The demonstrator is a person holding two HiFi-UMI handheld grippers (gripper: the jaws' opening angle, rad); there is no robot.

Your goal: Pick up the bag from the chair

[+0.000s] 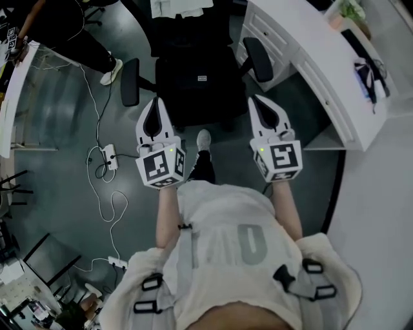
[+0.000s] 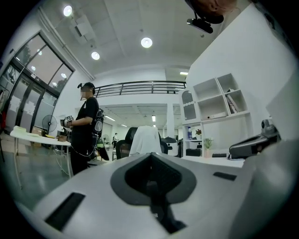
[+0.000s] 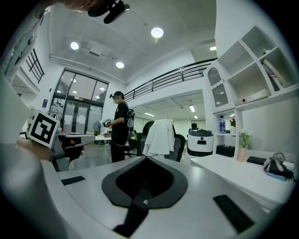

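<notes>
A black bag [image 1: 201, 87] with a small white label lies on the seat of a black office chair [image 1: 131, 82], straight ahead in the head view. A white garment [image 2: 145, 139] [image 3: 159, 136] hangs over the chair's back. My left gripper [image 1: 153, 103] [image 2: 152, 155] is held short of the seat's left front corner, jaws shut and empty. My right gripper [image 1: 259, 100] [image 3: 145, 158] is at the seat's right front corner, under the right armrest [image 1: 258, 58], also shut and empty. In both gripper views the gripper's own body hides the bag.
A white curved desk [image 1: 322, 64] runs along the right, with a black item [image 1: 369, 74] and a plant [image 1: 348, 9] on it. A person in black [image 1: 71, 32] stands at the far left by a white table [image 1: 13, 97]. Cables and a power strip [image 1: 108, 156] lie on the floor at left.
</notes>
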